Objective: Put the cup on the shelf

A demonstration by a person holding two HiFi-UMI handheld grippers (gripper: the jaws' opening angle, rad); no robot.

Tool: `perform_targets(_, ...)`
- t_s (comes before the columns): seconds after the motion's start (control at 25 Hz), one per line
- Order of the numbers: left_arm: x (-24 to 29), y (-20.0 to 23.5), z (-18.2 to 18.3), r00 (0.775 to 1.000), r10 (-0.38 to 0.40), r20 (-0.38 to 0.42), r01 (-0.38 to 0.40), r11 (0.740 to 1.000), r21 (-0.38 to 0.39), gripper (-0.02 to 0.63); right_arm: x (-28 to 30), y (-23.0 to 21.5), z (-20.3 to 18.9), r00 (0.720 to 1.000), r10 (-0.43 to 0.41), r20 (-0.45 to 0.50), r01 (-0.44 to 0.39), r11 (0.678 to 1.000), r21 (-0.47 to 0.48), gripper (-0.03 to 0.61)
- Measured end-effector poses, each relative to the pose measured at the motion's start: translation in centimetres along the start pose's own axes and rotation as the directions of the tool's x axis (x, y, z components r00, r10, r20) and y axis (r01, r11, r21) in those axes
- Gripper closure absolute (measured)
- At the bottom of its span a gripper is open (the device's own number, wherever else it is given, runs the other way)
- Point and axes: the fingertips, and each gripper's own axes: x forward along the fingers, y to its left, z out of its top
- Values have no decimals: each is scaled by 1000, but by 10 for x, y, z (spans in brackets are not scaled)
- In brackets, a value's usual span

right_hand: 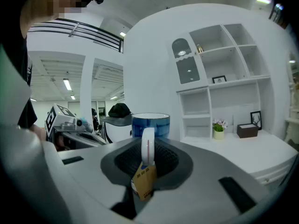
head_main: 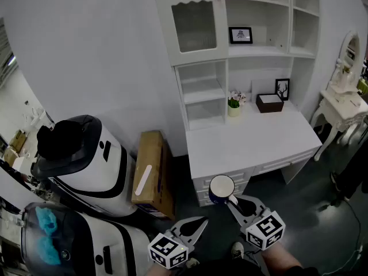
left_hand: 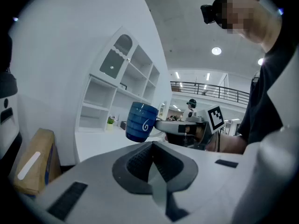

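Pinching the upright blue cup (head_main: 222,188) by its handle between its jaws, the right gripper (head_main: 232,201) held it short of the desk (head_main: 270,140), the shelf (head_main: 256,50) well ahead and higher, while the left gripper (head_main: 198,224) hung beside, jaws together, empty.

Blue cup (head_main: 221,188), white inside, upright, handle clamped in right gripper (head_main: 234,202), seemingly well short of white shelf (head_main: 257,50).

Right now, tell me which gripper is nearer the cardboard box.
Left. The left gripper hangs shut just beside the cardboard box; the right gripper, shut on the cup by its handle, is farther off, before the desk.
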Motion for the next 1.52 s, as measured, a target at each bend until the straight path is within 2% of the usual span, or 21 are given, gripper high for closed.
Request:
perform_targets(0.6,15,-9,0,999,37,1,-37,999,-3,608,-5,-20,1,999,30,12,-30,999,14,531)
perform_targets(0.84,27,-12,-3,999,36,2,-36,999,-34,609,-7,-31,-1,999,36,7,-36,999,13,531)
perform_targets(1.52,99,-37,-10,999,35,-18,-36,998,-50,608,-33,-95,-7,999,50,1,-50,999,11,531)
